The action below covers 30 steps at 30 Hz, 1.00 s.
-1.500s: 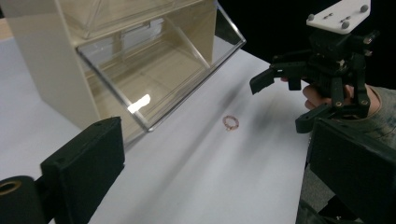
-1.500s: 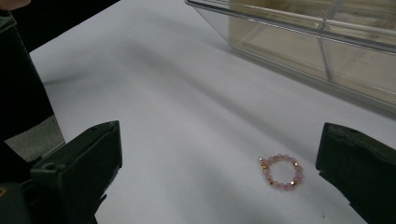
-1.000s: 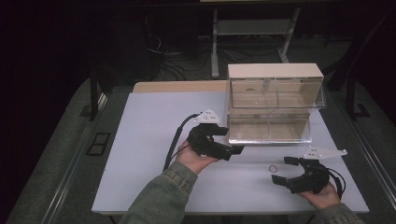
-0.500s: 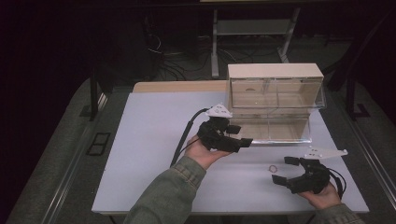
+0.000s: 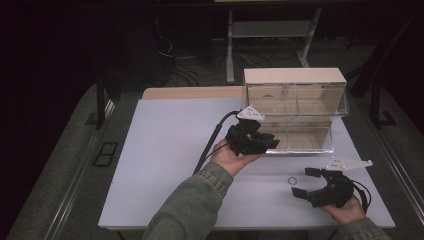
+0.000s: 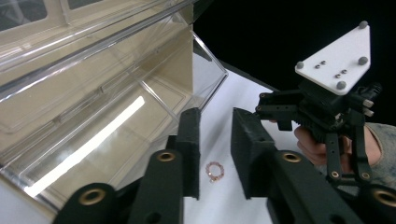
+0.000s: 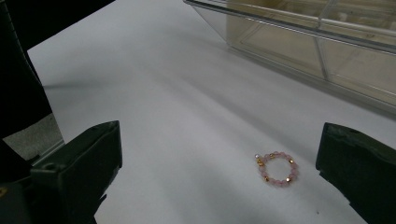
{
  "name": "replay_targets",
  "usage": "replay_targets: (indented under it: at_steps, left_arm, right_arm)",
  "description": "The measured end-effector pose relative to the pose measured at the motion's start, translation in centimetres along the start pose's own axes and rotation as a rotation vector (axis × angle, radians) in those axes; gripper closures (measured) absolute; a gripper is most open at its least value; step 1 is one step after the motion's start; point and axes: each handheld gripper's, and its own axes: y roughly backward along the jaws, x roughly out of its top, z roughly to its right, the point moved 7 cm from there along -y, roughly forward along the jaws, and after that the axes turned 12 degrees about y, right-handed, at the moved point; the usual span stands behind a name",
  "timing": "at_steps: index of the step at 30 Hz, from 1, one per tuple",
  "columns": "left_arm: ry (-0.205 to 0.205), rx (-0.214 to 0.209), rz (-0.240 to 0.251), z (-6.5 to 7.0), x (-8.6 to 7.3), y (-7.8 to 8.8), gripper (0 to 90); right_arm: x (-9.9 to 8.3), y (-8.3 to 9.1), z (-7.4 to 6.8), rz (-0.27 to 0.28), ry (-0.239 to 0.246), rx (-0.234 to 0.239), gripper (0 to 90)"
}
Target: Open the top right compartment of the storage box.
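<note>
A small pink-and-gold bead ring [image 5: 291, 179] lies on the white table [image 5: 170, 150]. My right gripper [image 5: 303, 182] rests just right of it, jaws wide open, and in the right gripper view the ring [image 7: 277, 170] lies on the table ahead of the right gripper [image 7: 217, 140]. My left gripper [image 5: 270, 144] is held at the front left corner of a clear pulled-out drawer [image 5: 300, 140]. Its jaws have just been closing and stand narrowly apart with nothing between them. In the left gripper view the ring [image 6: 215, 171] shows on the table beyond the left gripper [image 6: 215, 116], with the drawer [image 6: 93, 116] at its left.
The drawer belongs to a beige storage box [image 5: 295, 77] with clear compartments at the table's back right. A wooden strip [image 5: 190, 93] runs along the far edge. Bare white tabletop stretches to the left. Dark floor and a desk frame [image 5: 230, 45] lie beyond.
My left gripper has moved right, toward the drawer's front, and its jaws have narrowed. The right gripper and the ring have stayed where they were.
</note>
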Motion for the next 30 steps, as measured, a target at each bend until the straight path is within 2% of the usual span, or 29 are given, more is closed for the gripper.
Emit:
replay_targets:
  at_steps: [10,17,24,28,30]
  left_arm:
    - [-0.015,0.018,0.005,-0.1,1.4,-1.0,88.7]
    - [-0.018,0.016,0.004,-0.2,2.2,-1.8,88.9]
    - [0.000,0.002,0.009,-0.1,3.0,-2.8,89.0]
    - [-0.001,0.005,0.010,-0.2,3.4,-3.6,89.0]
    - [0.012,0.007,0.015,-0.4,3.6,-4.1,89.0]
  right_arm:
    - [0.0,0.0,0.0,-0.006,0.003,0.002,0.0]
    - [0.0,0.0,0.0,-0.003,-0.009,0.001,0.0]
    - [-0.1,0.0,0.1,-0.013,-0.003,0.004,0.0]
    - [-0.1,0.0,0.1,-0.012,-0.002,0.004,0.0]
    - [-0.1,0.0,0.1,-0.011,-0.004,0.004,0.0]
